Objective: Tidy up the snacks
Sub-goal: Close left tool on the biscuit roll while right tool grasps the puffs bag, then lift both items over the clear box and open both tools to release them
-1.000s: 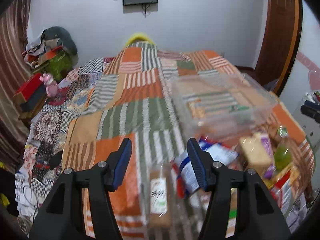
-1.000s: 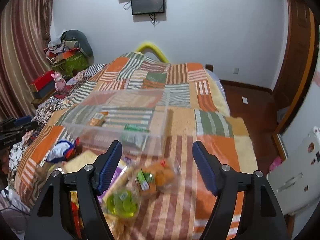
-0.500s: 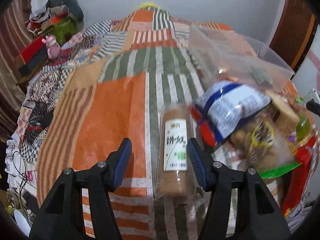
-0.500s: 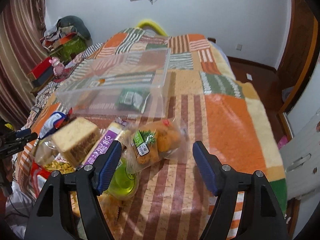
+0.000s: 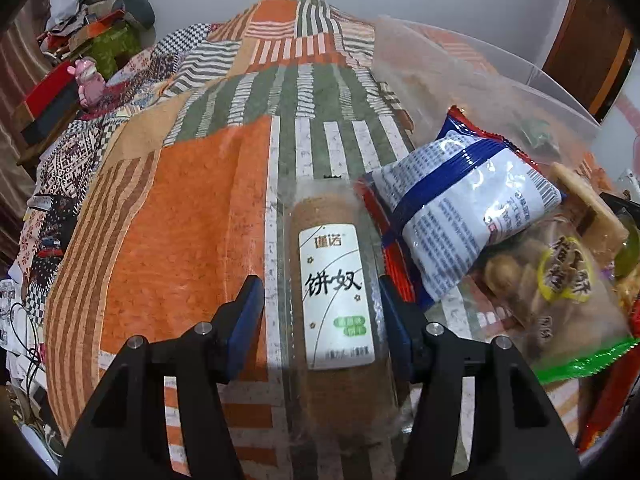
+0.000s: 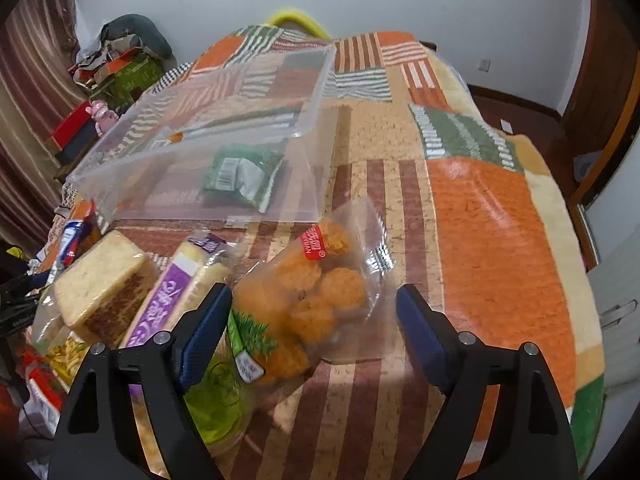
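While your left claw (image 5: pixel 320 316) stands apart around the brown biscuit roll (image 5: pixel 338 312) on the bed's patchwork blanket (image 5: pixel 192 216), its right pad seems to touch the wrapper and the left pad does not. Just right of the roll lies a white and blue packet (image 5: pixel 464 208). Your right claw (image 6: pixel 314 326) is opening, with the bag of orange puffs (image 6: pixel 316 300) between its pads, not pressed. Behind this bag stands the clear plastic bin (image 6: pixel 120 160).

biscuit roll (image 5: pixel 340 312): my view loses its near end
green packet (image 6: pixel 240 174): print blurred through bin wall (image 6: pixel 208 196)
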A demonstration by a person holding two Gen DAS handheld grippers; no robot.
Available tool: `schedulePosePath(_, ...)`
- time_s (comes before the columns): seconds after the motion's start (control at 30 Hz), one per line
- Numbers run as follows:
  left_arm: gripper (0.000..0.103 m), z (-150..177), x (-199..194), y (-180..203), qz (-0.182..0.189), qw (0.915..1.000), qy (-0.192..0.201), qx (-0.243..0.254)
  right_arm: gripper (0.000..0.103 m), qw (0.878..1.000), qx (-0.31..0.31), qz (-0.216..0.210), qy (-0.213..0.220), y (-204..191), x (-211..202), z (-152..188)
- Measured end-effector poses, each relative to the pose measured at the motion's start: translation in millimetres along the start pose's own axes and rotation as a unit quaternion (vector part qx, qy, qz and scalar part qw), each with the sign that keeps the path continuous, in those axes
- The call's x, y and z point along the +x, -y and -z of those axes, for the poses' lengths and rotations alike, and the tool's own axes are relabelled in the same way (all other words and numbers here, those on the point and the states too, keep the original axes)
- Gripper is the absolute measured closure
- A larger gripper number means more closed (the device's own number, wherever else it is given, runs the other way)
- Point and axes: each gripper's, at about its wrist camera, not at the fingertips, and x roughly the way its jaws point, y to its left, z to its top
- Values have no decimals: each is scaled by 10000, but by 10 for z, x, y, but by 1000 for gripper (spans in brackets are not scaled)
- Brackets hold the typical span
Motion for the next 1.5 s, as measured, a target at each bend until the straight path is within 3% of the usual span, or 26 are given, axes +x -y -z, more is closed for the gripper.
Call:
schedulePosePath(0.07,52,2,0,9,-15,10000,68,35,21,9999,85,-74,-16,28,13,4)
schedulePosePath(0.13,66,-6,3,10,-7,10000,98,-12,21,9999,115,-107,13,43,-2,29)
schedulePosePath(0.3,66,-18,-22,26,-35,9999,133,-32,41,9998,44,-123,159,33,-59,44)
schedulePosePath(0.5,67,-2,-160,-2,-27,9997,238,-74,51,9994,-23,-10,346,-5,-150,64)
schedulePosePath(1.03,67,-224,-780,97,-17,9964,843,-9,52,9963,9,82,860,-5,-573,-29)
schedulePosePath(1.5,67,-830,-1067,582,323,9874,1504,361,51,9881,-258,52,1518,-224,-804,-394)
